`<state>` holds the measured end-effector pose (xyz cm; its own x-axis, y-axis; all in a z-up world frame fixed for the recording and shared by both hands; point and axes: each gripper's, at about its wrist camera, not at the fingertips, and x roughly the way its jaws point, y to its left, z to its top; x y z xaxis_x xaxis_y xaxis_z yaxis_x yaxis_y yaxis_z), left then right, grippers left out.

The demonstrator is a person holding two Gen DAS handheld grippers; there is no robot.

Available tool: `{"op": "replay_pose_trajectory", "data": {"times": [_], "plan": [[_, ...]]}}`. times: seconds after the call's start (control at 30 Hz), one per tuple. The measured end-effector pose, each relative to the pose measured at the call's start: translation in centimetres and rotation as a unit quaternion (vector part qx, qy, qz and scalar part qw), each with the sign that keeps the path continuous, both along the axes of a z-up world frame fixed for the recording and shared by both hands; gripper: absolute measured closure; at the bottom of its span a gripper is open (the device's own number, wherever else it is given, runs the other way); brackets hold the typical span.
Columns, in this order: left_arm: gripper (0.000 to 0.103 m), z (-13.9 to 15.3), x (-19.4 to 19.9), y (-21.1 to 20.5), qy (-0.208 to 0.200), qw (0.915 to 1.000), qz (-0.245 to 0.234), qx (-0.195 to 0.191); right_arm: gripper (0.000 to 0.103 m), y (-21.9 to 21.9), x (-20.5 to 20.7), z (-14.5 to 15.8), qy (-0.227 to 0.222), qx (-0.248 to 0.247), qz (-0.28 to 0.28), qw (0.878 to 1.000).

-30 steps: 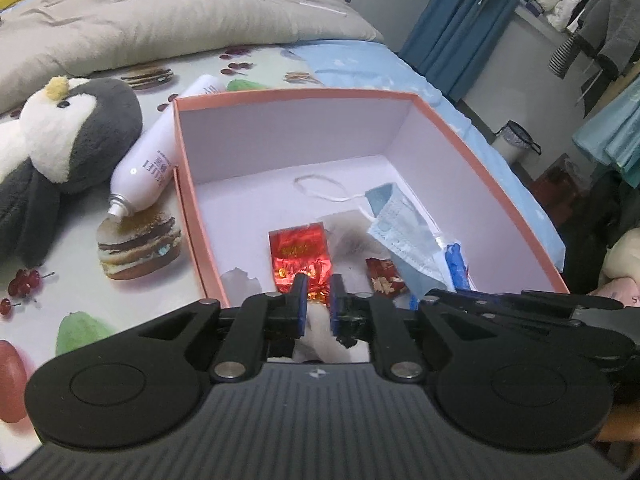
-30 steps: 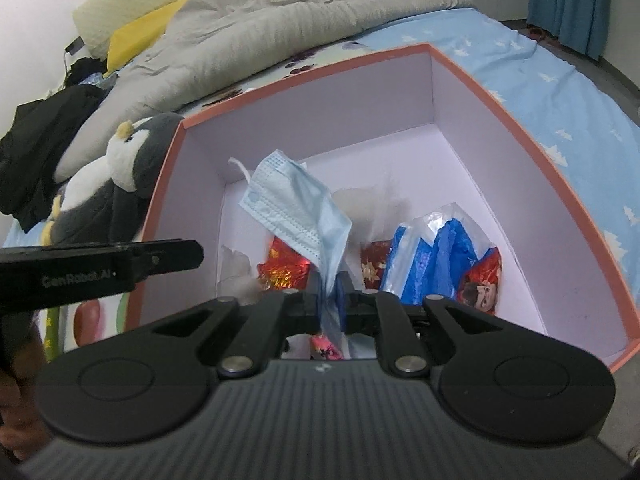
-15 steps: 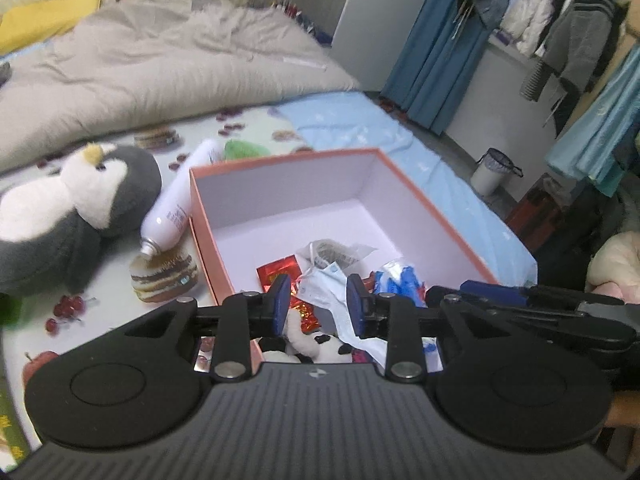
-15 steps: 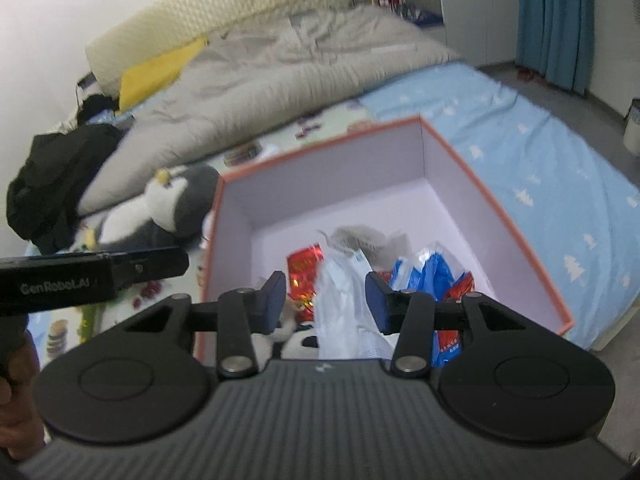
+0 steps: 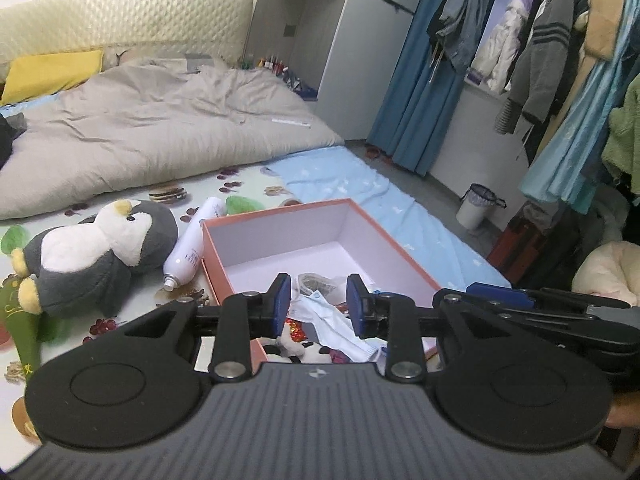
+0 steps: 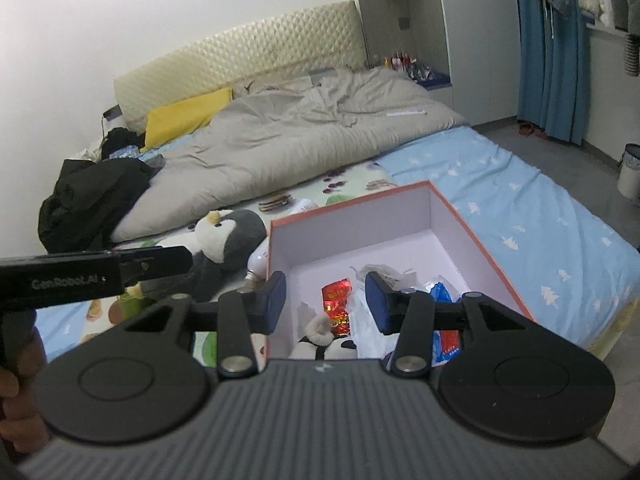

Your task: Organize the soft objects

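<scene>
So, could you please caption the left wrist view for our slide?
Open left tool above the orange box, penguin plush and white bottle lying beside it.

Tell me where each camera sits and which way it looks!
Left wrist: sits on the left claw, looking down over the bed at the orange cardboard box; the right claw's black arm pokes in at right.
Right wrist: sits on the right claw, looking at the same box; a hand holding the left claw shows at left.
Both share: the box and the grey-and-white plush penguin.
</scene>
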<state>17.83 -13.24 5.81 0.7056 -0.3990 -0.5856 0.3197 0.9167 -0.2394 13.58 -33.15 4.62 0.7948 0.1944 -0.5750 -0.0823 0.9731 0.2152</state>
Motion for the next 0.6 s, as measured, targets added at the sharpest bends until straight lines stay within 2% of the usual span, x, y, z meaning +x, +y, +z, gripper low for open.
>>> {"op": "replay_pose_trajectory", "data": {"times": [0.3,0.6], "plan": [[0.061,1.4,-4.9,0.6,-0.017,0.9998,-0.001,-0.005,0.056,0.9,-4.1,1.0,-0.018,-0.009,-0.004,1.0],[0.057,0.7,-7.9,1.4,-0.011,0.9999,0.0,-0.007,0.056,1.4,-7.2,-0.1,-0.018,-0.03,-0.024,0.999]]}}
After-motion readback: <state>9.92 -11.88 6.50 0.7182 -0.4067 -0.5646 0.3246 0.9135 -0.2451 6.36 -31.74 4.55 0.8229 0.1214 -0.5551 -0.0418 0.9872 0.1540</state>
